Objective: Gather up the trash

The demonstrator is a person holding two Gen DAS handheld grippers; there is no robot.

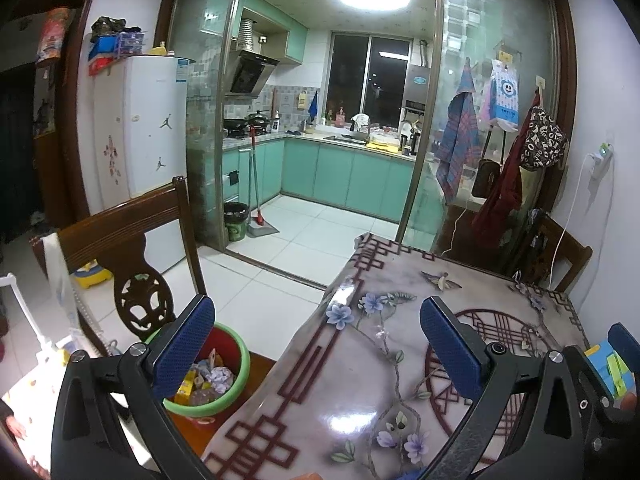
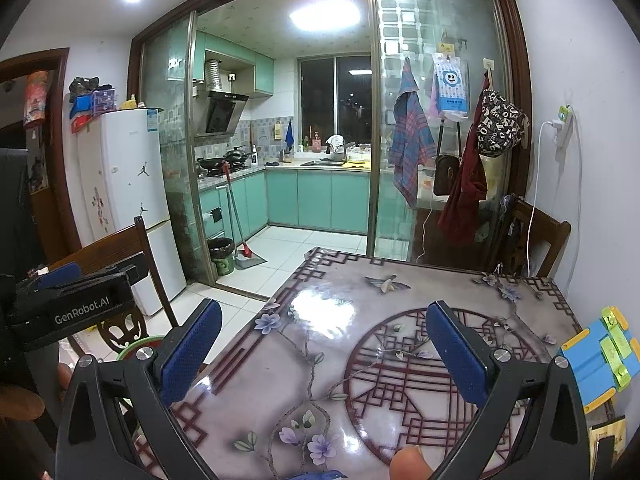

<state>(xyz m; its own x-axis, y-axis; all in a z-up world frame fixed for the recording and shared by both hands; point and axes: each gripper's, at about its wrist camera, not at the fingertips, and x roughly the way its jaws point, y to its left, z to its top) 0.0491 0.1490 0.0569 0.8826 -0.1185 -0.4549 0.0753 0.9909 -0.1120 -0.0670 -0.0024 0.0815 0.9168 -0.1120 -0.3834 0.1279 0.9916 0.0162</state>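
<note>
Left wrist view shows the bin (image 1: 208, 380) already full of trash; the table (image 1: 380, 360) looks cleared. Left gripper (image 1: 316, 344) and right gripper (image 2: 324, 354) both gape, holding nothing.

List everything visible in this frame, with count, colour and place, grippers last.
Table: one, grey floral cloth with dark red lattice, foreground.
Trash bin: one, red with green rim, holding wrappers, on the floor left of the table.
Toy block: one, blue with yellow parts, table's right edge.
Chairs: two, dark wood, left of the table and at its far right.
Fridge: one, white, left wall.
Kitchen bin: one, green, by the glass door.
Broom: one, red, inside the kitchen.
Left gripper: black with blue pads, open, empty.
Right gripper: same, open, empty.
</note>
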